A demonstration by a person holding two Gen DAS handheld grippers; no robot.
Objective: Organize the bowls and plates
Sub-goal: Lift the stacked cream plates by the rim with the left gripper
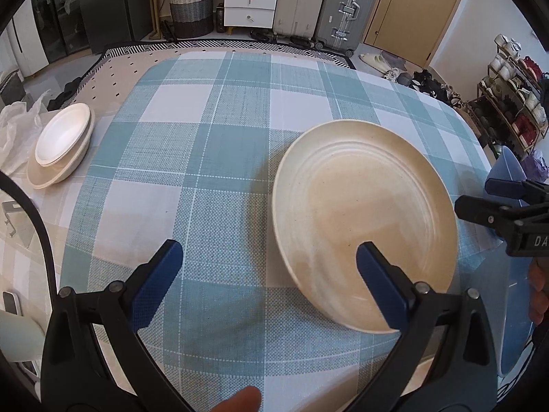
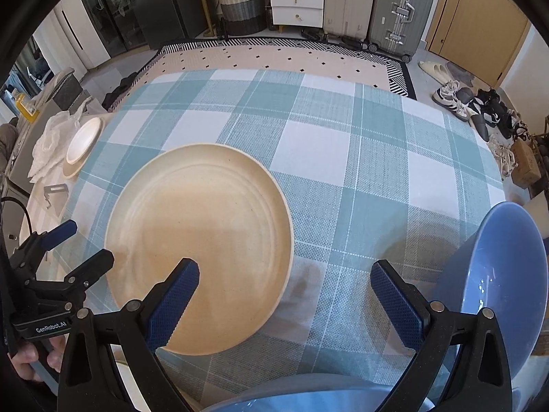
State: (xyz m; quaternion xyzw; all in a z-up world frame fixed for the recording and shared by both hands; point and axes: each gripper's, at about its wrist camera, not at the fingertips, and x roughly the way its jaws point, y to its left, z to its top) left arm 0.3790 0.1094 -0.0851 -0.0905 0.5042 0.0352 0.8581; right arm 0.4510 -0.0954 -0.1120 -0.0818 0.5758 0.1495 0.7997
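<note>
A large cream plate [image 1: 363, 213] [image 2: 202, 237] lies flat on the checked tablecloth near the front edge. My left gripper [image 1: 271, 267] is open just left of it, its right finger over the plate's near rim. My right gripper [image 2: 284, 288] is open too, its left finger over the plate's right part. A blue bowl [image 2: 497, 281] sits at the right, seen as a blue rim [image 1: 507, 168] in the left wrist view. At the far left a white bowl [image 1: 63, 134] [image 2: 84, 139] is stacked on a cream dish [image 1: 51, 171].
The blue-and-white checked tablecloth [image 1: 212, 158] [image 2: 343, 158] covers the table. Another blue rim [image 2: 308, 401] shows at the very front. White plastic bags [image 1: 17, 116] lie beyond the stack. A person's fingertip [image 1: 240, 401] and hand [image 2: 27, 360] are visible.
</note>
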